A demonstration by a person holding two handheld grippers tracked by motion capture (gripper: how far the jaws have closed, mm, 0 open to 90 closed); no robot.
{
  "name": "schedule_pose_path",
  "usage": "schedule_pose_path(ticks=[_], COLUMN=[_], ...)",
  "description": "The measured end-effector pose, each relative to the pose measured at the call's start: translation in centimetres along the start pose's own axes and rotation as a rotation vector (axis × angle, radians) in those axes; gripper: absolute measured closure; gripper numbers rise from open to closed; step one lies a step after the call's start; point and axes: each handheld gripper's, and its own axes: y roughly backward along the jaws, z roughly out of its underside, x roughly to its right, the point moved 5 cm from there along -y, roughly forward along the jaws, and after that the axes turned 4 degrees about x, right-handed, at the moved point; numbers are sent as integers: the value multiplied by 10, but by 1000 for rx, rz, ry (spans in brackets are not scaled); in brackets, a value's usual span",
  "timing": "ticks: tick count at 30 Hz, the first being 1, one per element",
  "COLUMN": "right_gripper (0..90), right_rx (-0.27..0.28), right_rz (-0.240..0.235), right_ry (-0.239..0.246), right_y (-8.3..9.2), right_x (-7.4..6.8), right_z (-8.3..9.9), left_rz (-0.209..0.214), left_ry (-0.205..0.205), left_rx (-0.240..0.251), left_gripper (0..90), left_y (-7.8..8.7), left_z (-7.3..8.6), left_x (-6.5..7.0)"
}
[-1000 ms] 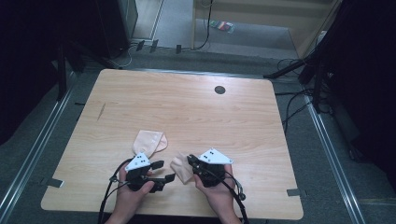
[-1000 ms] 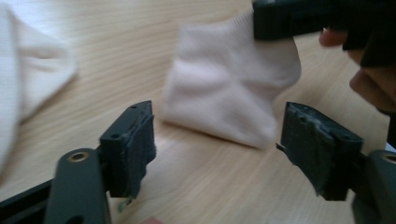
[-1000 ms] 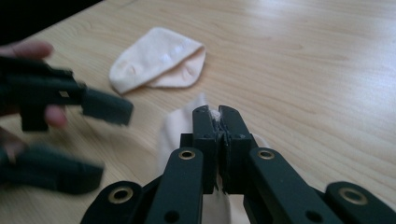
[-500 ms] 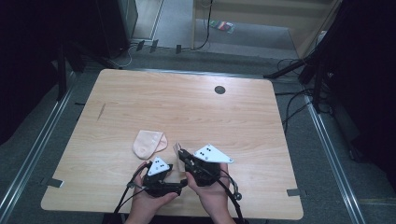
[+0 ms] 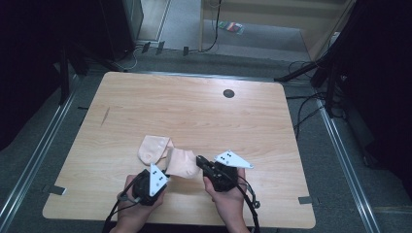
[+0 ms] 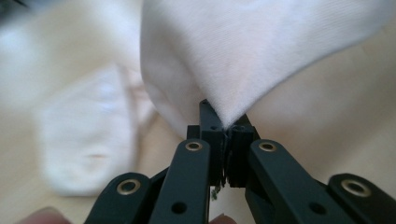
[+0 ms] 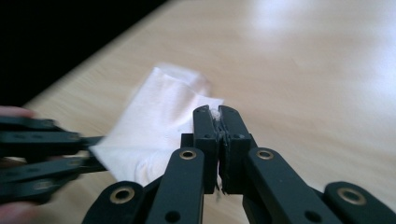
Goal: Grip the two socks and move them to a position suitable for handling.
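Now both grippers, left (image 5: 165,171) and right (image 5: 199,160), point inward, each clamped on the sock (image 5: 182,162), seemingly lifted.

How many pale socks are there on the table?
2. One sock hangs stretched between the left gripper and the right gripper. The other sock lies flat on the table, just beyond the left gripper.
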Motion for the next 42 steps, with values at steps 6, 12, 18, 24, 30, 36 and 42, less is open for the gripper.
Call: schedule_pose_path(ticks=[6, 12, 18, 24, 30, 36, 42], right_gripper=[883, 882, 878, 875, 878, 881, 887], right_rx=[-181, -239, -220, -231, -214, -179, -183], right_rz=[108, 170, 145, 117, 111, 114, 99], right_ry=[-5, 17, 27, 38, 35, 17, 35], right_y=[-4, 4, 9, 5, 5, 14, 28], right_x=[32, 53, 58, 55, 53, 53, 46], right_z=[39, 42, 38, 40, 40, 33, 35], left_rz=[167, 304, 281, 259, 215, 222, 223], left_ry=[17, 80, 279, 444, 392, 361, 360], left_rx=[-78, -24, 94, 59, -23, -5, -43], left_gripper=[789, 569, 480, 508, 887, 900, 900], left_y=[-17, -9, 2, -25, -32, -3, 19], left_z=[8, 9, 6, 4, 6, 5, 18], left_x=[18, 15, -26, -46, -41, -47, -58])
